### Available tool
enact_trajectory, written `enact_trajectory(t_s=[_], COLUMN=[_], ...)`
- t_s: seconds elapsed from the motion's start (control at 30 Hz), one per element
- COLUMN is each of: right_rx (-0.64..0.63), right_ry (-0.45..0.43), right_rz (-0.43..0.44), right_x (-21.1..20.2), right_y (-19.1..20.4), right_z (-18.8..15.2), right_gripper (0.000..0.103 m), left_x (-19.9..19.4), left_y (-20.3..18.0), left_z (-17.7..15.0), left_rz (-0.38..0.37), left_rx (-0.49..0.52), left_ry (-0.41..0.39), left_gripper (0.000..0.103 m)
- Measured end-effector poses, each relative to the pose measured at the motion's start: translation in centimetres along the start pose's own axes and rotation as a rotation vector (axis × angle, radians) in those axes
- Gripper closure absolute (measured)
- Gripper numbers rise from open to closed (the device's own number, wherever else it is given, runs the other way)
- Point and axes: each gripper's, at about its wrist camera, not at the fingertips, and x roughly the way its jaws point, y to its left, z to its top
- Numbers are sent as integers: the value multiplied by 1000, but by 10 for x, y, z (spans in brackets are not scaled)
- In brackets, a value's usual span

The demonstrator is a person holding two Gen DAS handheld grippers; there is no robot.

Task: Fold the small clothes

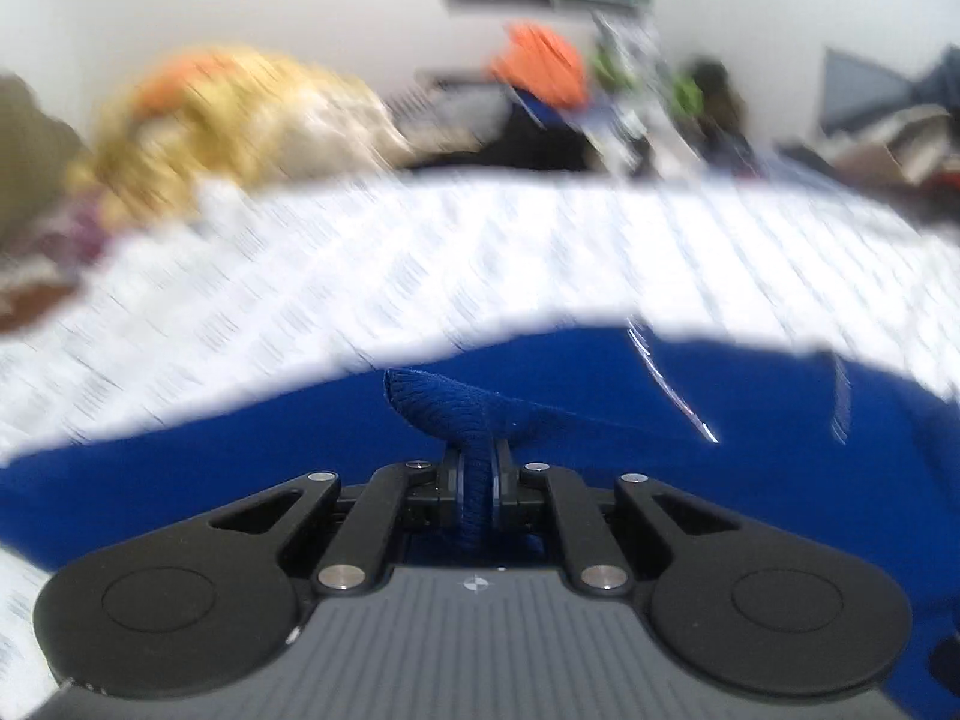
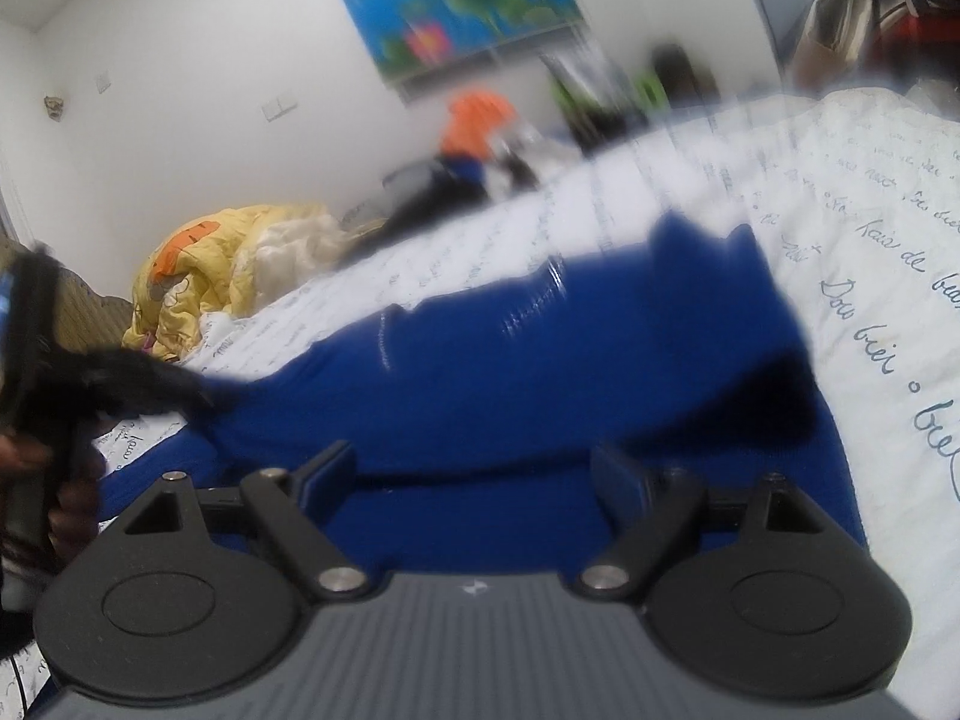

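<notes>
A blue garment (image 1: 600,396) lies on a white bedsheet with printed writing (image 1: 420,264). My left gripper (image 1: 478,468) is shut on a ribbed blue edge of the garment and lifts it into a ridge. In the right wrist view the blue garment (image 2: 540,360) stretches across the bed, and the left gripper (image 2: 126,387) shows at the far left, pinching its end. My right gripper (image 2: 474,474) is open, its fingers wide apart just above the garment's near edge, holding nothing.
A yellow quilt (image 2: 228,270) is bunched at the far side of the bed. Orange and dark items (image 2: 474,120) lie near the wall under a blue flower picture (image 2: 456,0). The white sheet (image 2: 870,252) continues to the right.
</notes>
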Motion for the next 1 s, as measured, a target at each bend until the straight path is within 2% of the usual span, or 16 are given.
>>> enact_trajectory(t_s=[0.1, 0.17, 0.2, 0.23, 0.27, 0.37, 0.43, 0.47, 0.5, 0.6, 0.63, 0.67, 0.7, 0.87, 0.93, 1.0], right_rx=[1, -3, -4, -4, -6, 24, 4, -35, -83, -200, -228, -249, -308, -312, -305, -302], right_ry=[6, 17, 22, 30, 37, -23, -88, -97, -83, 93, 153, 219, 202, 178, 176, 171], right_rz=[2, 2, 3, 8, 13, 64, 73, 42, 0, -170, -218, -269, -290, -271, -265, -264], right_x=[1, 2, 3, 2, 0, -16, -15, -5, 10, 78, 96, 111, 114, 111, 110, 107], right_y=[0, 1, 1, 1, 1, 1, 2, 4, 4, -4, -10, -16, -19, -25, -26, -27], right_z=[1, 1, 1, 2, 4, 30, 57, 70, 80, 92, 90, 84, 75, 68, 68, 67], right_gripper=[17, 17, 17, 17, 17, 17, 8, 0, 0, 0, 0, 0, 0, 0, 0, 0], left_x=[24, 38, 30, 24, 13, -24, -24, -15, -3, 41, 54, 53, 55, 49, 36, 18], left_y=[14, 14, 15, 17, 21, 37, 26, 17, 7, -12, -13, -16, -16, -6, 4, 21], left_z=[-8, -24, -27, -28, -27, -23, -16, -13, -12, -18, -26, -33, -37, -43, -46, -51], left_rz=[25, 18, 37, 64, 71, -18, -102, -148, -183, -214, -220, -192, -180, -182, -161, -154], left_rx=[57, 134, 148, 147, 124, 9, 32, 44, 48, 36, 34, 65, 82, 77, 62, 21], left_ry=[90, 163, 108, 85, 58, -101, -107, -77, -43, 113, 156, 108, 95, 78, 53, 15], left_gripper=[91, 79, 74, 54, 41, 22, 20, 20, 20, 21, 14, 5, 0, 0, 10, 2])
